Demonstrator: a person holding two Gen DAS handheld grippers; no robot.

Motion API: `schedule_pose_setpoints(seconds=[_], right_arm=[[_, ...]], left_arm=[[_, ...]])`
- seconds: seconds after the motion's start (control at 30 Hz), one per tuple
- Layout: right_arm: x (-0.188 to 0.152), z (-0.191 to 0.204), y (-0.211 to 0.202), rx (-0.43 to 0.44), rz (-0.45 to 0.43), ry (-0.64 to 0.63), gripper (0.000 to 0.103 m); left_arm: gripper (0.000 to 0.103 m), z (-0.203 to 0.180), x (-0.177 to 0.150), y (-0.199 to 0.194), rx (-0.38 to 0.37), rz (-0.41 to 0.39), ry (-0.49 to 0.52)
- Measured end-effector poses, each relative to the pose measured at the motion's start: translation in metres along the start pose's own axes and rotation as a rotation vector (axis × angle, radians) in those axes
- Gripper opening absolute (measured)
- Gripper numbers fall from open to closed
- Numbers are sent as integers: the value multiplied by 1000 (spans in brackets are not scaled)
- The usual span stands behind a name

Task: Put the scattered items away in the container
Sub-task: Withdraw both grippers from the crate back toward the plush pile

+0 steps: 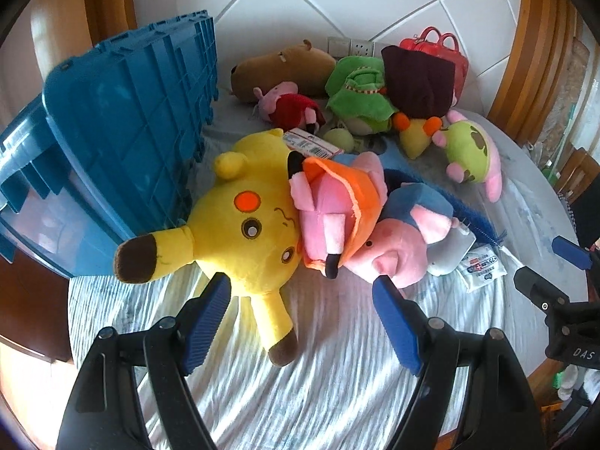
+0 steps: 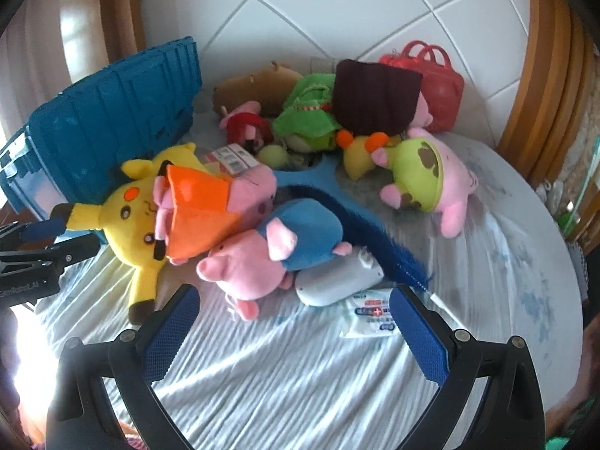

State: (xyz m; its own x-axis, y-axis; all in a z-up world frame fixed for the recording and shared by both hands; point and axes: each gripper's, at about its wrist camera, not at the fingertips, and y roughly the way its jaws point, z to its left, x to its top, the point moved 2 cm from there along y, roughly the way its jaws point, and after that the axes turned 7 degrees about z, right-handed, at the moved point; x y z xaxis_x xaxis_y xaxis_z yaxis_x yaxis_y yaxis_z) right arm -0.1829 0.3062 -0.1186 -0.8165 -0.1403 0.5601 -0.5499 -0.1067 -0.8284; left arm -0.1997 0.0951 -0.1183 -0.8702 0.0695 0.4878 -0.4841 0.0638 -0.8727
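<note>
Two empty grippers gape: left gripper point(image 1: 302, 281) just short of the Pikachu point(image 1: 240, 221), right gripper point(image 2: 294, 294) before the pig point(image 2: 247, 262).

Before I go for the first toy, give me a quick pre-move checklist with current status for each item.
1. Left hand-held gripper empty, jaws apart: ok.
2. Right hand-held gripper empty, jaws apart: ok.
3. Yellow plush reachable, just ahead of the left fingers: ok.
4. Yellow plush free to lift: not ok, the orange-hooded pink plush lies against it.
5. Blue crate ready to receive: not ok, it lies tipped.
6. Crate interior empty: cannot tell.
</note>
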Motion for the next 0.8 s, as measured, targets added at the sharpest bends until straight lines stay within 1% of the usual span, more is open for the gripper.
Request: schedule_pose_setpoints(seconds=[0.1, 0.23, 0.37, 0.47, 0.63, 0.8], right_arm=[[4, 2, 8, -1, 14, 7, 102], [10, 7, 18, -11, 27, 21, 102], [17, 10, 25, -37, 46, 31, 102], [23, 4, 27, -74, 54, 60, 102], [21, -17, 29, -147, 79, 112, 102], [18, -47, 34, -166, 104, 150, 102]], left_arm=[[78, 4, 4, 7, 2, 11, 3], [78, 10, 14, 18, -13, 21, 11], [78, 11, 28, 30, -48, 33, 27], [78, 8, 38, 38, -78, 37, 45], [78, -10, 49, 51, -128, 42, 84], [78, -44, 53, 65, -145, 69, 119]])
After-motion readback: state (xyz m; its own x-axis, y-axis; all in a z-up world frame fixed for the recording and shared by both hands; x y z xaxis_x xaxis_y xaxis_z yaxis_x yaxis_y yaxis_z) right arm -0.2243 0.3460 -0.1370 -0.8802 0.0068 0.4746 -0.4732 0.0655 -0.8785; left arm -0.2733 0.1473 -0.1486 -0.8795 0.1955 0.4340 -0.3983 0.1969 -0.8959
